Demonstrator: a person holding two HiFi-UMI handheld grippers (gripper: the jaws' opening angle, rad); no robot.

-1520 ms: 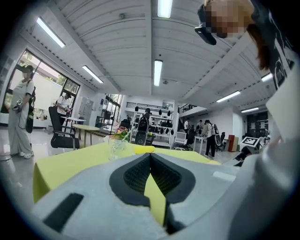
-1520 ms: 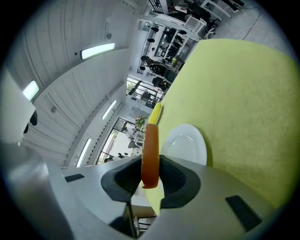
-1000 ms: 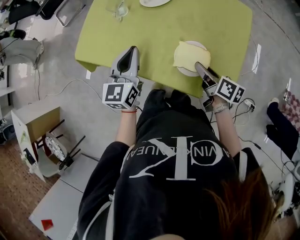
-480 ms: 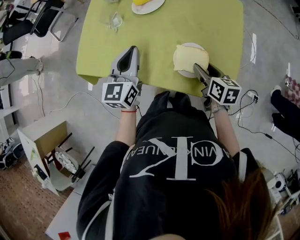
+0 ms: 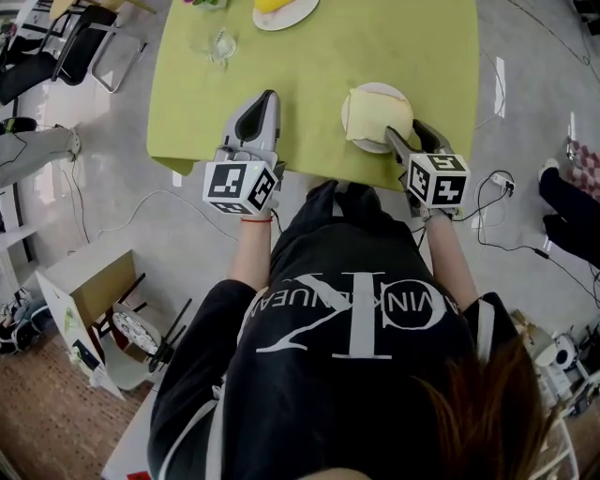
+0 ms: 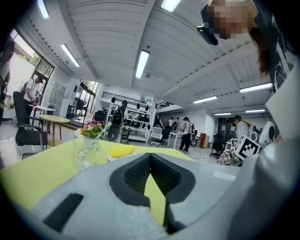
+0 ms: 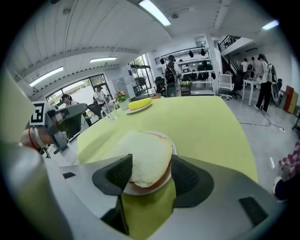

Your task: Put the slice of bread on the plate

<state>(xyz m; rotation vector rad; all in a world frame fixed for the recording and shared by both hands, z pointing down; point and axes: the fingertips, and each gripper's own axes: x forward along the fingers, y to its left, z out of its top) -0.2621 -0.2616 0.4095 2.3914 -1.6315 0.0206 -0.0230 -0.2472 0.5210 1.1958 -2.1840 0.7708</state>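
Observation:
The pale bread slice [image 5: 377, 114] lies flat on the small white plate [image 5: 373, 147] near the table's front edge. My right gripper [image 5: 411, 137] sits at the plate's near side; its jaws have just been opening and now stand wide. In the right gripper view the bread slice [image 7: 149, 154] rests on the plate [image 7: 146, 190] between the two dark pads [image 7: 183, 174], which do not press on it. My left gripper [image 5: 266, 97] lies over the yellow-green table [image 5: 309, 75], left of the plate. Its jaws [image 6: 150, 155] meet at the tips with nothing between them.
A clear glass [image 5: 217, 42] and a second plate with a yellow item [image 5: 281, 9] stand at the table's far side. The table's front edge runs just under both grippers. Chairs [image 5: 66, 47] and floor cables [image 5: 525, 253] surround the table.
The right gripper has rolled at the plate's edge and its jaws have spread apart, leaving the bread lying on the plate. The left gripper has hardly shifted.

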